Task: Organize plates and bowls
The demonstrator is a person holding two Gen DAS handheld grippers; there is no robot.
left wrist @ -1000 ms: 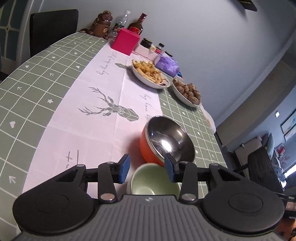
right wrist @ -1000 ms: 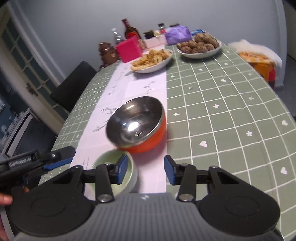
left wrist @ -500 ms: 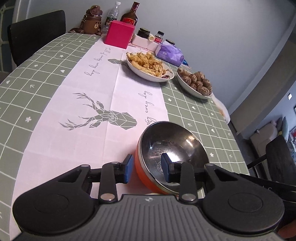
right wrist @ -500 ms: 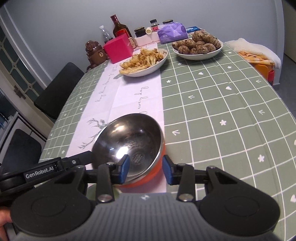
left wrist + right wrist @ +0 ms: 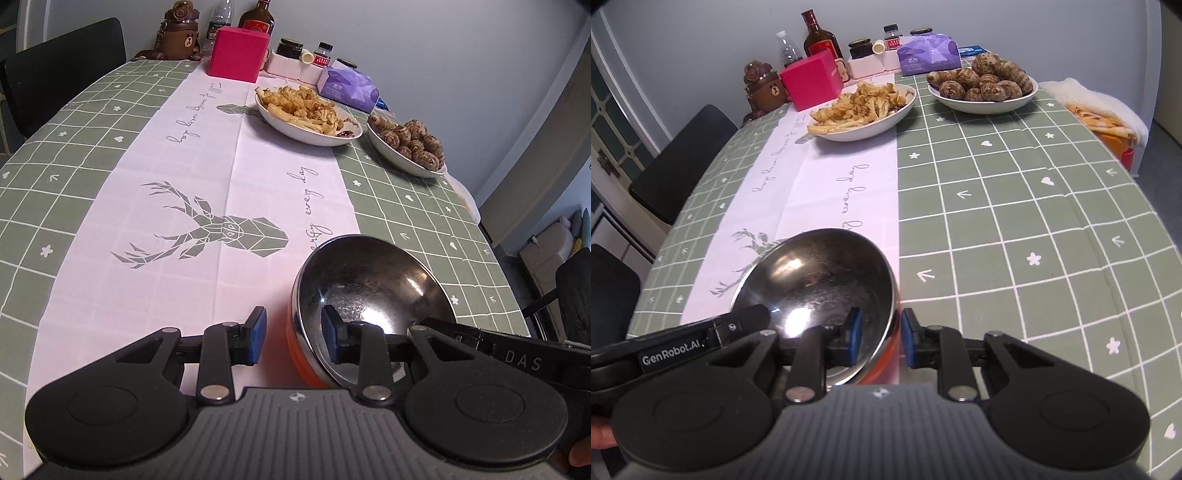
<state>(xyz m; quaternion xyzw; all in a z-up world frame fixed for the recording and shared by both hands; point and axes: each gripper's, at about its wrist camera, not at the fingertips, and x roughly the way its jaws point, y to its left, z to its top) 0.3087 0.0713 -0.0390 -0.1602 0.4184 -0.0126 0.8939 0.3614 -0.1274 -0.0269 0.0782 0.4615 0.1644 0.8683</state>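
The orange bowl (image 5: 373, 302) with the shiny steel inside sits at the near edge of the worktop (image 5: 1015, 206), on the pale runner (image 5: 207, 206) printed with a deer. Both claws straddle its rim from opposite sides. The left claw (image 5: 293, 334) has one blue pad inside the bowl at 3 o'clock and the other outside at 9 o'clock, with a gap to the rim visible, so it is released. The right claw (image 5: 881, 338) sets its pads close on either side of the rim at the bowl's 5 o'clock; whether they actually pinch it I cannot tell. Farther off, toward 12 o'clock, stand a white plate of fried cauliflower (image 5: 862, 110) and, to its right, a white plate of taro roots (image 5: 984, 88). Behind them are a pink box (image 5: 238, 53), a purple packet (image 5: 929, 53) and a bear-shaped bottle (image 5: 181, 31).
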